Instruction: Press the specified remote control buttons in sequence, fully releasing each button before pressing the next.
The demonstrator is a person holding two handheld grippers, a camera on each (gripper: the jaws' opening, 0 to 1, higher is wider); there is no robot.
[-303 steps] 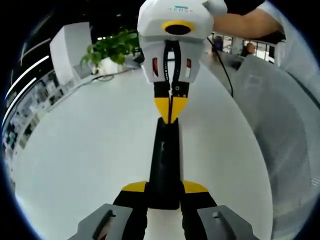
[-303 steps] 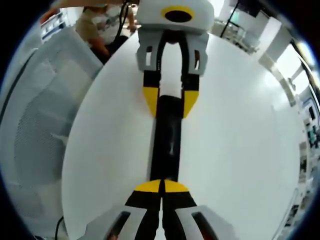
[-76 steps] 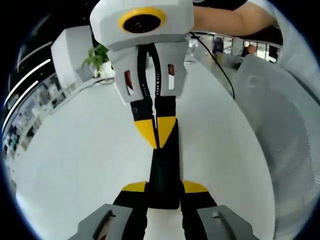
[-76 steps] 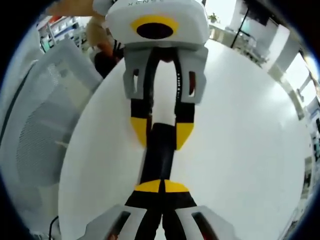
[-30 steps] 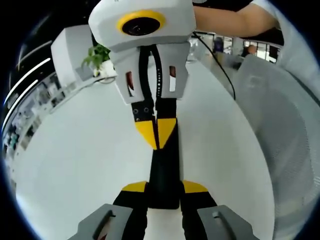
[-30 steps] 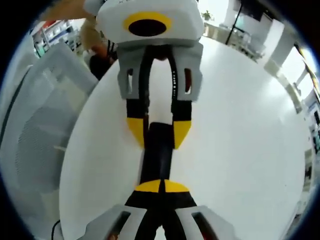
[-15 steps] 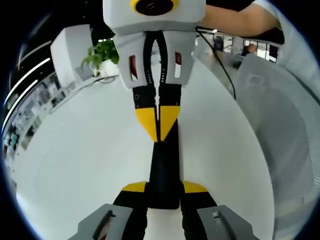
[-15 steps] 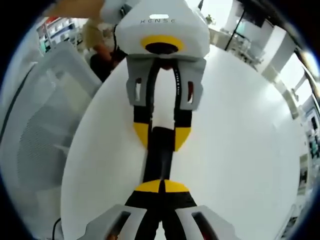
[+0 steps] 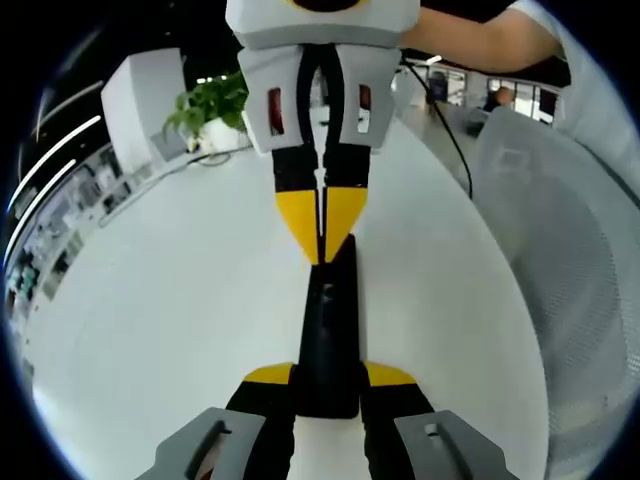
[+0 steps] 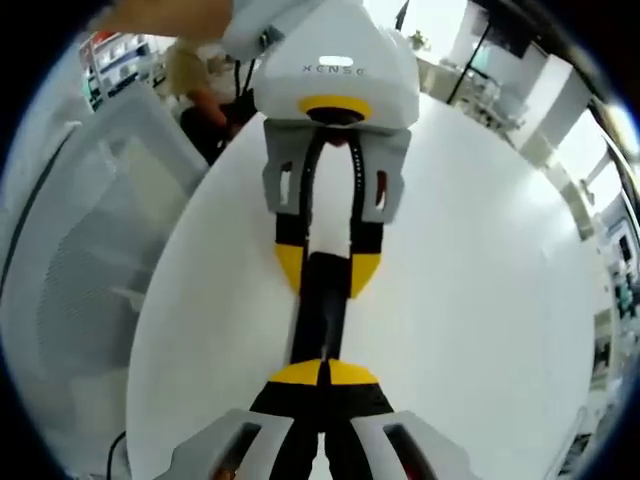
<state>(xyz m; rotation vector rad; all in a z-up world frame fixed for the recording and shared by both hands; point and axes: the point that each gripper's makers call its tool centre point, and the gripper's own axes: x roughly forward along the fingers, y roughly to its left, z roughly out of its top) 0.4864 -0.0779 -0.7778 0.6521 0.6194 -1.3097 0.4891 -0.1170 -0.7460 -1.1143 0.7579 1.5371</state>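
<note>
Left gripper (image 9: 325,385) clamps the near end of the black remote (image 9: 328,320) over the white table (image 9: 150,300); right gripper (image 9: 320,245), yellow tips together, touches its top face. An off-centre push could hit the wrong button or twist the remote loose. No containers visible

— What sort of place is this?
— An open office, by the look of it: a round white surface (image 9: 180,300), a grey mesh chair (image 9: 560,260) beside it, a potted plant (image 9: 215,105).
— Anything further back?
— Shelving (image 9: 60,215) along one wall, and people seated (image 9: 495,98) in the distance.
</note>
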